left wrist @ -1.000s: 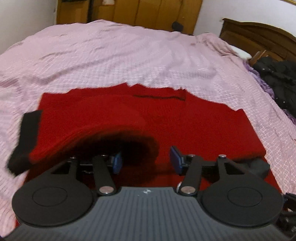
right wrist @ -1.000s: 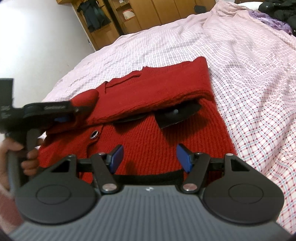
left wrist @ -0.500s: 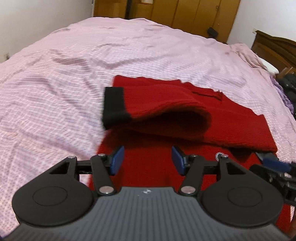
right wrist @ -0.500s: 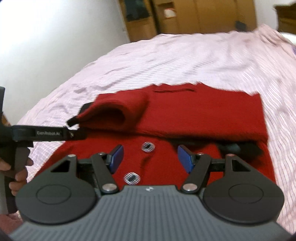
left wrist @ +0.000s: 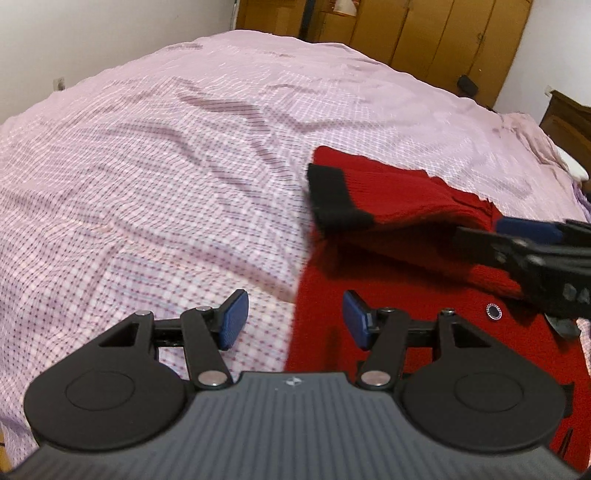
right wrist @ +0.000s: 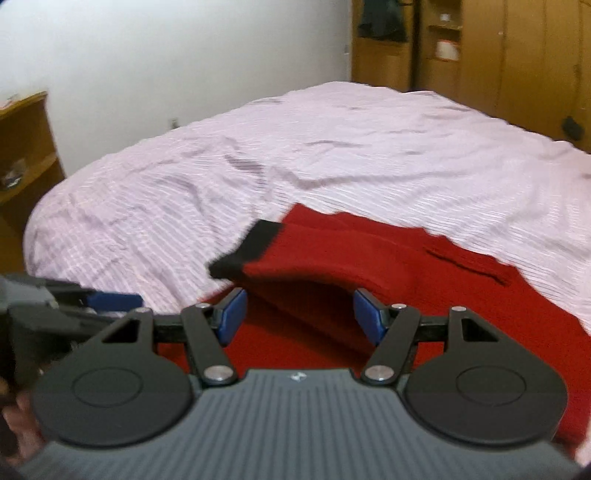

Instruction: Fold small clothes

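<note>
A red knit cardigan (left wrist: 399, 280) lies on the pink checked bedspread (left wrist: 166, 177). One sleeve with a black cuff (left wrist: 332, 195) is folded across its body. A round button (left wrist: 494, 310) shows on the front. My left gripper (left wrist: 291, 319) is open and empty, over the cardigan's left edge. My right gripper (right wrist: 299, 314) is open and empty, just above the cardigan (right wrist: 424, 291), with the black cuff (right wrist: 251, 247) right beyond it. The right gripper also shows in the left wrist view (left wrist: 517, 236), and the left one in the right wrist view (right wrist: 110, 301).
The bed fills both views. A wooden wardrobe (left wrist: 424, 33) stands behind it, with a dark headboard (left wrist: 569, 118) at the right. A wooden shelf unit (right wrist: 22, 155) stands by the white wall at the left.
Both grippers have swung left and drawn back from the cardigan. The sleeve that draped over my left gripper now lies folded across the body.
</note>
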### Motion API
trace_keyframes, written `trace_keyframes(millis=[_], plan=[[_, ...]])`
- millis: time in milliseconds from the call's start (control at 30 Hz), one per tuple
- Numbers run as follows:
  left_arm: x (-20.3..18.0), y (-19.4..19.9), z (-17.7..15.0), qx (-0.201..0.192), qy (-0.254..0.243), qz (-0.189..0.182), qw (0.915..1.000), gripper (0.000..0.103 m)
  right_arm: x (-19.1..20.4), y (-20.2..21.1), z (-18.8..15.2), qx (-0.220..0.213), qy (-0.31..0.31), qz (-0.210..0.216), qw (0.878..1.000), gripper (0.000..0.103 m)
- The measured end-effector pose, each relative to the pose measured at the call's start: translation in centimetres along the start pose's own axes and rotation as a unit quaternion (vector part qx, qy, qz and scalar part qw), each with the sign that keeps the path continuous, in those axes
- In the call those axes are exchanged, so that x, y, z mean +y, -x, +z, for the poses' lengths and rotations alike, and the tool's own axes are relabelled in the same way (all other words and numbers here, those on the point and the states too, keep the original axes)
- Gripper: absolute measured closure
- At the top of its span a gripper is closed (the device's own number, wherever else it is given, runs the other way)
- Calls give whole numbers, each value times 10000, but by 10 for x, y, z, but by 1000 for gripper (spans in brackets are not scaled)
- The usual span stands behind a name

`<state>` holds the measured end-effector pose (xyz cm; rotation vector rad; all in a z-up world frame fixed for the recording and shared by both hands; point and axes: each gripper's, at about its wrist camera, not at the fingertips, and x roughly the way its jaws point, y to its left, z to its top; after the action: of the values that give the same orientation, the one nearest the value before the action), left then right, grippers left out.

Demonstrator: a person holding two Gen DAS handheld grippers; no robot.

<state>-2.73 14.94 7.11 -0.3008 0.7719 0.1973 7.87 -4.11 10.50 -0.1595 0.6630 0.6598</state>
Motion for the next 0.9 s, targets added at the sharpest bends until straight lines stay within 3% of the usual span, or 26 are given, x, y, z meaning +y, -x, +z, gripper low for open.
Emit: trace_keyframes(millis=[167, 367, 667, 833, 900], plan=[[16, 6, 2, -67, 36, 123, 9999, 40, 29, -26, 12, 77, 426, 196, 9989, 36], [37, 8, -1, -80, 118, 314, 9994, 40, 53, -60, 14, 366, 1051, -71, 9938, 36], [52, 4, -4, -50, 352, 264, 9990, 40, 78, -92, 5, 473, 1922, -428, 9793, 36], [54, 6, -3, -98, 436, 188, 9988, 40, 81, -103, 2, 803, 1802, -481, 9792, 37], [55, 6, -2, -92, 483, 194, 9986, 40, 77, -102, 6, 740, 1529, -421, 9846, 44]])
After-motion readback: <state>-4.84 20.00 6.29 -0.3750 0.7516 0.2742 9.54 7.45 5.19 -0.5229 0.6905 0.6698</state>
